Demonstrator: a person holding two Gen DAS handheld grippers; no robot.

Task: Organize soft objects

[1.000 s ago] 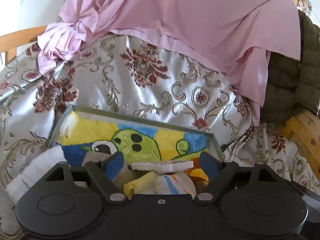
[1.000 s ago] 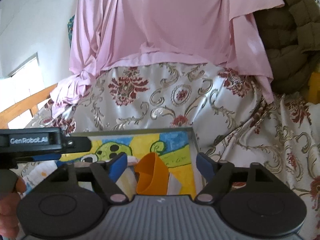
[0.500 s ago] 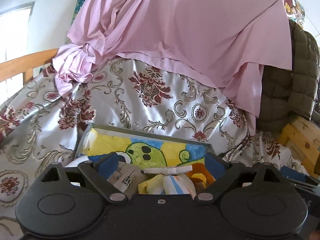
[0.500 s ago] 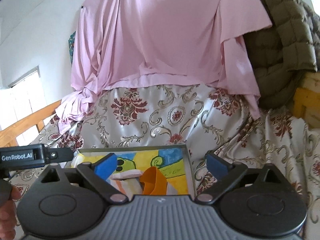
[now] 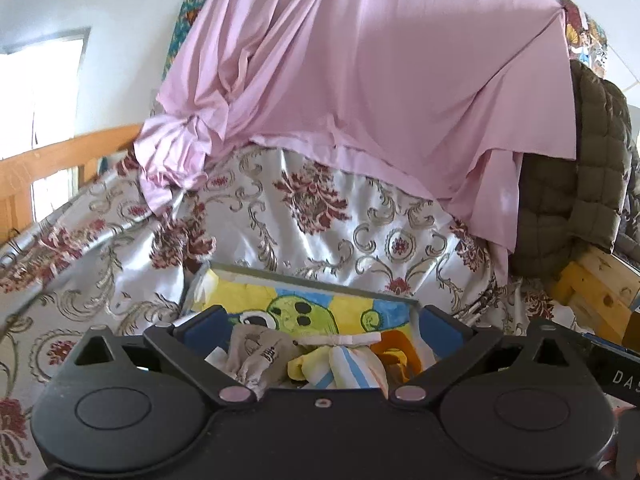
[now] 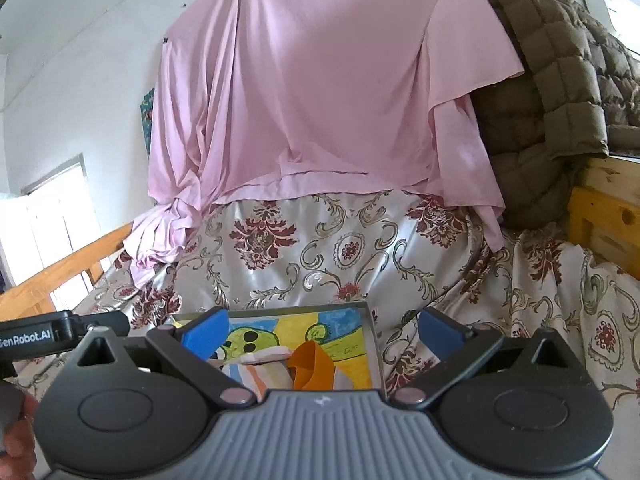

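1. The left gripper (image 5: 322, 330) has its jaws spread wide, with nothing between the blue pads (image 5: 206, 326); it hangs above the box (image 5: 312, 280).
2. The right gripper (image 6: 322, 334) is likewise wide open and holds nothing; it hangs above the same box (image 6: 374, 344), nearer that box's right wall.
3. The box is shallow, grey-rimmed, with a yellow, blue and green cartoon picture on its inside. It sits on the floral cloth (image 5: 320, 224).
4. Soft things lie bunched in the box's near end: a grey sock (image 5: 256, 354) at the left, a striped cloth (image 5: 352, 368) with a white band in the middle, and an orange piece (image 5: 396, 344) at the right.
5. In the right wrist view the orange piece (image 6: 310, 364) stands up just beside the striped cloth (image 6: 256, 364); their lower parts are hidden by the gripper body, so whether they touch is unclear.
6. A pink sheet (image 5: 360, 80) hangs behind, draping onto the floral cloth.
7. An olive quilted jacket (image 6: 552, 80) lies to the right of the sheet, over a wooden frame (image 6: 600, 216).
8. The left gripper's body, with white lettering, shows at the left edge of the right wrist view.
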